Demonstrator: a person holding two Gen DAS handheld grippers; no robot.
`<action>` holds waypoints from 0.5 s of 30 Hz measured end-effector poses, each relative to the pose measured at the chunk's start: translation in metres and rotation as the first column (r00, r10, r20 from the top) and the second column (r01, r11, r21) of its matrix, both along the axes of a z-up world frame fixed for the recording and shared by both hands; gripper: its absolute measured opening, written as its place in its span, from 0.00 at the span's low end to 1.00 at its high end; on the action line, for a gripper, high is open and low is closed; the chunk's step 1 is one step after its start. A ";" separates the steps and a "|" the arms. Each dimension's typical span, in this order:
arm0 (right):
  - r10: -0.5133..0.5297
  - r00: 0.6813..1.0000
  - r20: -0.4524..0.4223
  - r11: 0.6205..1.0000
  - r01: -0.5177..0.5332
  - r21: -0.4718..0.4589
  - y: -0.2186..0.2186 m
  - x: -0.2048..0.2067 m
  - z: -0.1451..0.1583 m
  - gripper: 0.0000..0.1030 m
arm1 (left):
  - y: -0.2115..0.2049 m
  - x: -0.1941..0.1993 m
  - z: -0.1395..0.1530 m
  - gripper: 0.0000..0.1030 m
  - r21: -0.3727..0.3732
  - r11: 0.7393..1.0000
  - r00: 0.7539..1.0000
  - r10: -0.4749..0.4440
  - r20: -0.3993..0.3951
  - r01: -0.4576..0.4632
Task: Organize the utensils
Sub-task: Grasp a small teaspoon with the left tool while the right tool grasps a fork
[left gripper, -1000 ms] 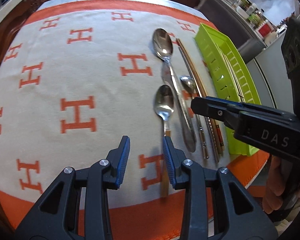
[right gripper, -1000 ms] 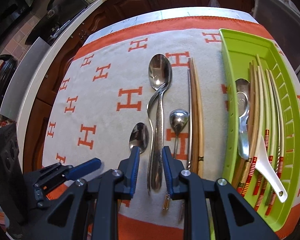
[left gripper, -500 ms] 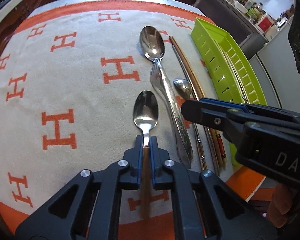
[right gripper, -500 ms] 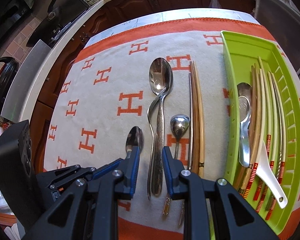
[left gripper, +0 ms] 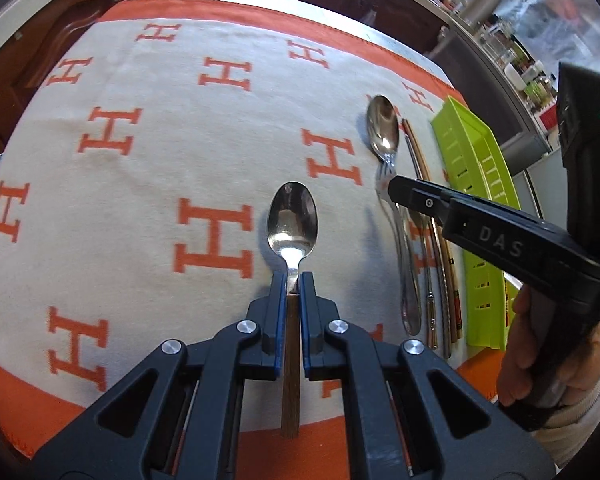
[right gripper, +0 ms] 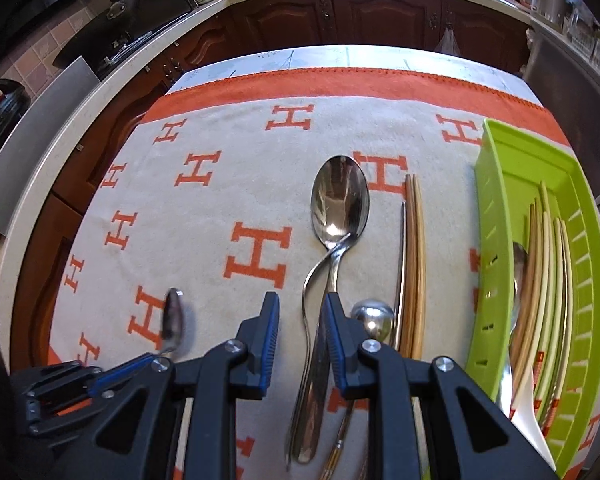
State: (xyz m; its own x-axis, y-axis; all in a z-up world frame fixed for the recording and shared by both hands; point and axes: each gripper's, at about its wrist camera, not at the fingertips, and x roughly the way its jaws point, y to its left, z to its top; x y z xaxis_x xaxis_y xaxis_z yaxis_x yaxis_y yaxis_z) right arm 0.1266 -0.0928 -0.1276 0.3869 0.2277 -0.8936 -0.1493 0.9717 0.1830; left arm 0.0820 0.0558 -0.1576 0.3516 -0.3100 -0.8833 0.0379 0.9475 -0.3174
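Observation:
My left gripper [left gripper: 293, 280] is shut on the neck of a small steel spoon with a brown wooden handle [left gripper: 292, 226], held clear of the cloth; the same small spoon [right gripper: 173, 322] shows tilted at the lower left of the right wrist view. My right gripper [right gripper: 299, 314] is open, its fingers astride the handles of a large spoon [right gripper: 339, 200] and a fork [right gripper: 314, 276] lying crossed on the cloth. A small round spoon [right gripper: 374, 317], a metal rod and wooden chopsticks [right gripper: 415, 264] lie just right of them. The green tray [right gripper: 486, 208] at the right holds chopsticks and spoons.
A cream cloth with orange H marks [right gripper: 204, 216] covers the table; its left half carries no utensils. Dark wooden cabinets [right gripper: 380, 16] and a counter edge run behind. A person's hand [left gripper: 548, 356] grips the right tool at the lower right of the left wrist view.
My left gripper shut on the small spoon's neck, then lifted it and carried it leftward, away from the other cutlery. The right gripper stayed open and dropped lower over the large spoon and fork.

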 end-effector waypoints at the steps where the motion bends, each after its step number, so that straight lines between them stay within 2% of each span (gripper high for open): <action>1: 0.006 1.000 0.007 1.000 -0.006 -0.012 0.002 0.002 -0.001 0.22 | 0.003 -0.001 0.001 0.04 -0.002 1.000 1.000 0.007 0.003 -0.007; 4: 0.027 1.000 0.004 0.999 -0.027 -0.036 0.008 0.006 -0.007 0.09 | 0.009 -0.001 0.001 0.04 -0.006 1.000 1.000 0.021 0.005 -0.021; 7: 0.044 0.999 0.019 0.997 -0.043 -0.071 0.014 0.006 -0.011 0.04 | 0.011 -0.002 0.001 0.04 -0.011 1.000 1.000 0.022 0.002 -0.022; 11: 0.049 0.998 0.031 0.996 -0.047 -0.078 0.014 0.004 -0.010 0.03 | 0.009 -0.005 0.004 0.04 -0.008 1.000 1.000 0.018 0.008 -0.018; 15: 0.032 0.999 0.012 0.999 -0.032 0.000 0.003 -0.001 -0.006 0.02 | 0.008 -0.009 0.013 0.04 -0.002 1.000 1.000 0.012 0.028 -0.012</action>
